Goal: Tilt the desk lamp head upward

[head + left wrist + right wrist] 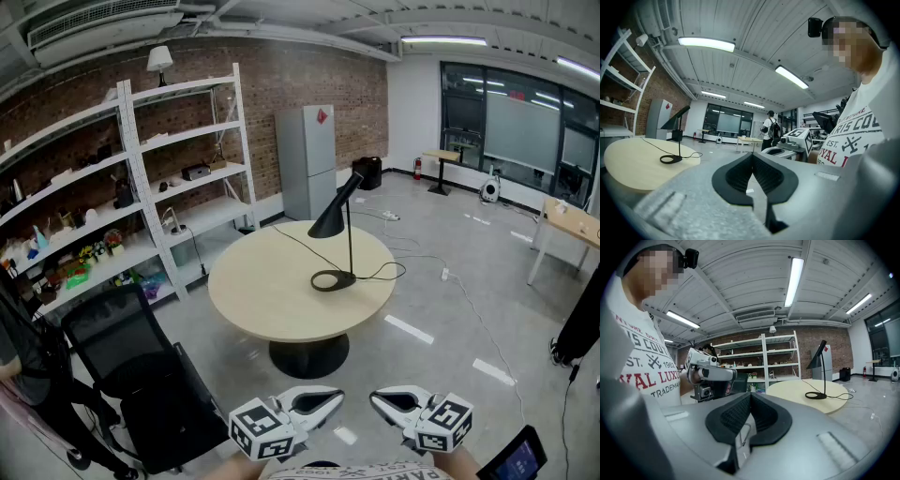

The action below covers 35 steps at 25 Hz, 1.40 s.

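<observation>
A black desk lamp (340,230) stands on the round beige table (272,291), right of its centre, with a ring base (334,279), a thin upright stem and a cone head (330,217) sloping down to the left. It also shows small in the left gripper view as the lamp (675,136) and in the right gripper view as the lamp (819,369). My left gripper (330,397) and right gripper (377,397) are shut and empty, held close to my body at the bottom edge, tips facing each other, well short of the table.
A black office chair (141,375) stands left of me by the table. White shelving (131,187) lines the brick wall, with a grey cabinet (307,159) beside it. The lamp's cord (398,272) runs off the table's right side onto the floor. Another table (567,225) stands far right.
</observation>
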Tool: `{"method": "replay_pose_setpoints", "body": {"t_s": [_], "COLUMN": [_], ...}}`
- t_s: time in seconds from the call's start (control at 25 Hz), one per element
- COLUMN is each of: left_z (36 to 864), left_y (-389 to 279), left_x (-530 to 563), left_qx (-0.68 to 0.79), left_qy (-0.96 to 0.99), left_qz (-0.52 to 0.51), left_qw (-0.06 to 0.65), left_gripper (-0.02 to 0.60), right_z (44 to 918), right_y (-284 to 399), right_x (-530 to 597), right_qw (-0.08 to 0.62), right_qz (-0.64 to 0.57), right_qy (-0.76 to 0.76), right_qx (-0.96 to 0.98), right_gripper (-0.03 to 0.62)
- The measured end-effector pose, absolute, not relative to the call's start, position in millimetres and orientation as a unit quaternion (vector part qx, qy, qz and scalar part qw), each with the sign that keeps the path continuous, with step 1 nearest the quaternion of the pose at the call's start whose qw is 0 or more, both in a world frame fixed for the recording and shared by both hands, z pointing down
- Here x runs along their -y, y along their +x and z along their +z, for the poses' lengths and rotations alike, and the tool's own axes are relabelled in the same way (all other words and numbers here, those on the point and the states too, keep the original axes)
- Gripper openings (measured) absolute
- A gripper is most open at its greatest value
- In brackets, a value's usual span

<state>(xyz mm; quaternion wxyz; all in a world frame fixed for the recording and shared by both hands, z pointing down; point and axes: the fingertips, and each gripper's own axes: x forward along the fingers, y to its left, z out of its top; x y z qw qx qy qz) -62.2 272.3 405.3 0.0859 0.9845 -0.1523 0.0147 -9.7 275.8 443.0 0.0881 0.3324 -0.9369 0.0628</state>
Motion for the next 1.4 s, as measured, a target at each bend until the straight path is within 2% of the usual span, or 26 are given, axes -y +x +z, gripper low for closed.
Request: {"method": "replay_pose_setpoints", "body": {"t_s": [1.0,1.4], "left_z": [402.8,400.7], "left_y": [-63.1,-22.7], "left_x": [-282.1,-275.0], "left_qx": [0.154,0.112], "left_qy": [0.981,0.987], "left_qz": [0.011,0.025], "left_qw": [0.119,0.109], "left_gripper": [-0.002,-0.002], "right_z": [444.8,445.2], "right_y": [-3.1,35.0], "right_x": [-288.6,-281.1], "right_qw": [0.062,0.041], "right_qz": [0.073,0.079], "right_qy": [0.339,0.379], "right_qx": [0.936,0.921], "right_gripper": [0.005,0.005]}}
